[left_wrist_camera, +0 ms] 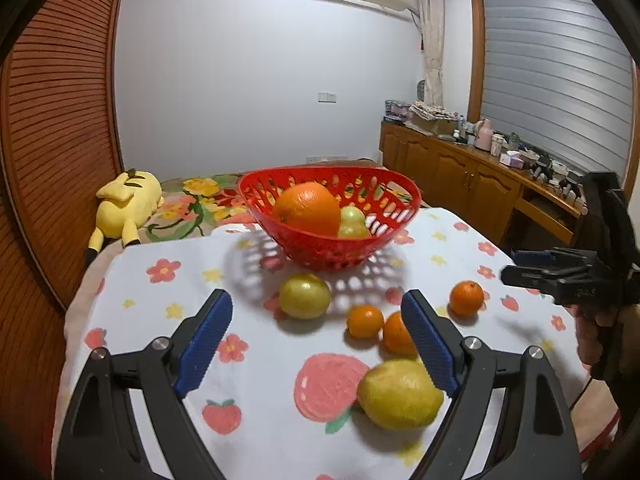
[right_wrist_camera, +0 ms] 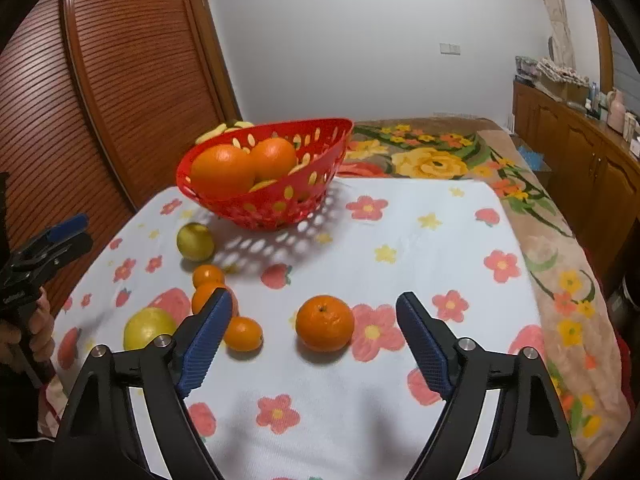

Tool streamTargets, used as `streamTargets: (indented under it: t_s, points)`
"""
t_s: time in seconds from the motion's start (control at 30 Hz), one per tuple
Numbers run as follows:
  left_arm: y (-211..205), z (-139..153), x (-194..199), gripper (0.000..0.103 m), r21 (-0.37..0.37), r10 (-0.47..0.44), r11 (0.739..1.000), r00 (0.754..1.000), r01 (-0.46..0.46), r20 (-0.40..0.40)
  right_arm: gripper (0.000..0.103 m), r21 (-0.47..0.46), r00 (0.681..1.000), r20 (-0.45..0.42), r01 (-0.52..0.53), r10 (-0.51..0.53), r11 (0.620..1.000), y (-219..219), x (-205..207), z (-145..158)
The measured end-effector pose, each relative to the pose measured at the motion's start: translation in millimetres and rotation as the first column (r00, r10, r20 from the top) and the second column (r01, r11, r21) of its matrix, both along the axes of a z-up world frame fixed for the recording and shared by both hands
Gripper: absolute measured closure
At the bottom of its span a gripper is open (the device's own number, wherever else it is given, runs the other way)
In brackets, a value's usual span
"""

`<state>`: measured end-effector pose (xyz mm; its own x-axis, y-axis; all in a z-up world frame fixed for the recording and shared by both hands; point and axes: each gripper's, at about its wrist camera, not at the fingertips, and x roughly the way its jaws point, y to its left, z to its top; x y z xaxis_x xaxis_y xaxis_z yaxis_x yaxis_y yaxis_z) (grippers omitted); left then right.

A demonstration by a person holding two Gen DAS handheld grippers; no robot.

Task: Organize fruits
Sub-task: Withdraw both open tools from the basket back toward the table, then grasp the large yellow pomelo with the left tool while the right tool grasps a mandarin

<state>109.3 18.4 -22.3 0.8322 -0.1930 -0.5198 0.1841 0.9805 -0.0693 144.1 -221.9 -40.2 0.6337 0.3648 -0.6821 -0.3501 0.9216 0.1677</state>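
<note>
Red perforated basket (left_wrist_camera: 332, 216) is set at the far side of the counter (right_wrist_camera: 400, 240), on a white flower-print cloth. Large oranges (right_wrist_camera: 224, 170) and a yellow-green fruit (left_wrist_camera: 352, 222) are seen inside it.

Loose on the cloth, near side of the basket: a yellow-green fruit (left_wrist_camera: 305, 295) just in front of the basket, three small mandarins clustered (right_wrist_camera: 208, 276) beside it, a bigger yellow fruit (left_wrist_camera: 400, 394) nearest the front edge, and one mandarin (right_wrist_camera: 325, 323) set apart from the rest.

Left tongs (left_wrist_camera: 320, 340) are spread wide, nothing gripped; the big yellow fruit is partly covered by the right-hand finger in that view. Right tongs (right_wrist_camera: 314, 336) are also spread, nothing pinched; the lone mandarin is framed between the fingers, contact not seen.

Open cloth is left to the right of the lone mandarin and toward the front edge. A bed with a floral blanket (right_wrist_camera: 440, 160) is seen beyond the counter's far edge, a slatted wood door (right_wrist_camera: 120, 60) alongside.
</note>
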Motion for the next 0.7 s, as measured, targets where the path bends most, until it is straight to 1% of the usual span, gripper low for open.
streamTargets:
  t_s: [0.1, 0.27, 0.47, 0.53, 0.7]
  points:
    - [-1.2, -9.5, 0.0, 0.016, -0.002, -0.001, 1.000, 1.000, 0.001, -0.029, 0.022, -0.005, 1.000, -0.018, -0.003, 0.003, 1.000, 3.5, 3.5, -8.6]
    - [-6.5, -26.3, 2.3, 0.016, -0.017, -0.020, 1.000, 0.996, 0.018, -0.083, 0.031, -0.031, 0.998, -0.058, -0.002, 0.000, 1.000, 7.9, 13.2, -26.1]
    - [-14.6, -38.1, 2.8, 0.016, -0.039, -0.048, 0.998, 0.993, 0.044, -0.111, 0.041, -0.061, 0.996, -0.093, 0.006, -0.012, 0.998, 10.6, 22.9, -41.6]
    - [-19.2, -40.8, 1.1, 0.016, -0.043, -0.062, 0.997, 0.992, 0.058, -0.113, 0.042, -0.054, 0.994, -0.105, 0.010, -0.015, 0.998, 10.0, 25.2, -45.3]
    - [-27.9, -46.7, 1.1, 0.016, -0.054, -0.079, 0.996, 0.987, 0.072, -0.142, 0.048, -0.067, 0.991, -0.131, 0.007, -0.016, 0.998, 13.4, 29.7, -56.7]
